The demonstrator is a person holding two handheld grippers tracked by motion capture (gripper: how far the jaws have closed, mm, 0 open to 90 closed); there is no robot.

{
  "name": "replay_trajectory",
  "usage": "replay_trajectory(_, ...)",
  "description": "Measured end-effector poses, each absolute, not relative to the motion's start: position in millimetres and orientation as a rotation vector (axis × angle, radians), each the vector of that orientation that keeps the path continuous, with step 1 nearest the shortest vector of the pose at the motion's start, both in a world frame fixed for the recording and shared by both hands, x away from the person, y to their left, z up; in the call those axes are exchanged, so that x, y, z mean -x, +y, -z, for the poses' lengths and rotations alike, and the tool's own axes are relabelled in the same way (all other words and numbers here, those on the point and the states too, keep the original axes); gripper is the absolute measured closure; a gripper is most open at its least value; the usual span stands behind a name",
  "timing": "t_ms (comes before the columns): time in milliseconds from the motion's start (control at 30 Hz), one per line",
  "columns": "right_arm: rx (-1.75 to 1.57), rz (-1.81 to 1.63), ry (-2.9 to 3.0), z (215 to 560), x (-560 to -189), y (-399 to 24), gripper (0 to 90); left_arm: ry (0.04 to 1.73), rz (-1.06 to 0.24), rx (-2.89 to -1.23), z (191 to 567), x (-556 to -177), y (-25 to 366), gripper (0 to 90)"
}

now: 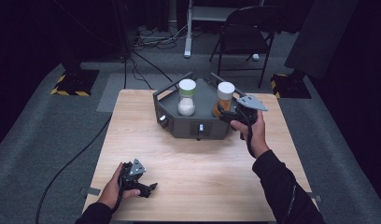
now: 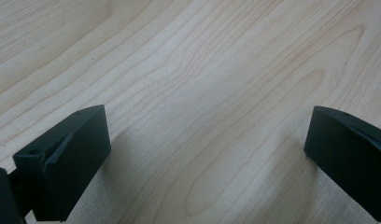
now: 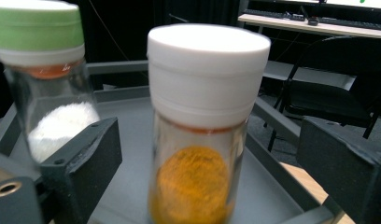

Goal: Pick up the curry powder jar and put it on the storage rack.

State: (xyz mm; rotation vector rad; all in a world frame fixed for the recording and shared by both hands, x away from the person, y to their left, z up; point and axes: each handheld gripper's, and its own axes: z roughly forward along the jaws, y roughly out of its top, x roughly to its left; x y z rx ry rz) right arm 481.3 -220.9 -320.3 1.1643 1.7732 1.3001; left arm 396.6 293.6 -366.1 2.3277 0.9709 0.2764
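Note:
A dark grey tray with raised handles stands at the far middle of the wooden table. Two glass jars stand upright on it. The left jar has a green lid and white powder. The right jar has a white lid and orange powder. My right gripper straddles the orange jar, open, with a gap on each side of the glass. At the near left my left gripper rests low over bare wood, open with nothing between its jaws.
Small knobs stick out of the tray's front wall. A folding chair and cables sit on the floor behind the table. Yellow-black striped bases stand at the back left and right.

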Motion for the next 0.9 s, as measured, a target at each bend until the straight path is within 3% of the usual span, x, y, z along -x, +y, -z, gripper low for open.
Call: replay_trajectory(900, -1.087, -1.295, 1.97, 372, -436, -227, 5.7, 0.971, -0.276, -2.328, 366, -397, 294, 0.3)
